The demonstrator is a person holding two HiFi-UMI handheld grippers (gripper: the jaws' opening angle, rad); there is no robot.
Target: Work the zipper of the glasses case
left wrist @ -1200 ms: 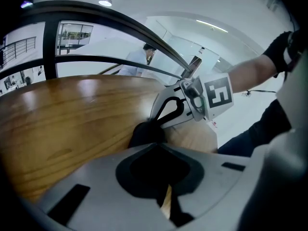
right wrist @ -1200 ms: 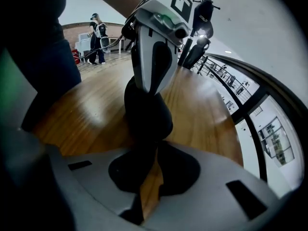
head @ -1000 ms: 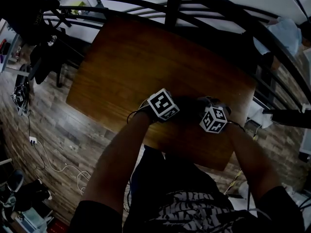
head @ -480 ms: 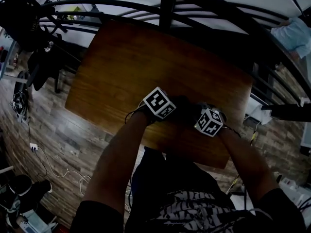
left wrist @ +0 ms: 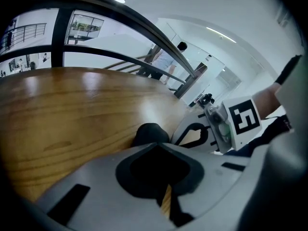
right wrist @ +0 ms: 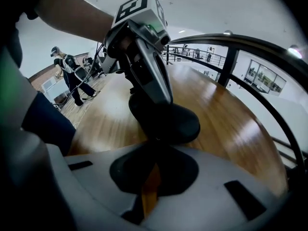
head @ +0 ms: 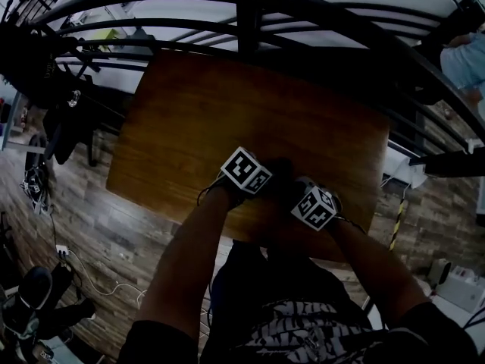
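The black glasses case (head: 282, 176) lies on the wooden table (head: 197, 120) near its front edge, mostly hidden between my two grippers. In the left gripper view the case (left wrist: 149, 133) sits just past the left gripper (left wrist: 157, 146), whose jaws are pressed together at its end. The right gripper view shows the oval case (right wrist: 168, 121) with the left gripper (right wrist: 143, 97) coming down onto its top. My right gripper (right wrist: 155, 146) is shut at the case's near edge, where a small glint shows; the zipper pull itself is hidden. In the head view the right gripper (head: 294, 193) is close beside the left gripper (head: 270, 177).
A black metal railing (head: 250, 21) curves round the far side of the table. Wood-plank floor with cables (head: 83, 271) lies to the left. A person (right wrist: 67, 73) stands in the distance, another by the railing (left wrist: 166, 61).
Both grippers stay together at the case. The right gripper has drifted a little toward the table's front edge, and the head view has shifted.
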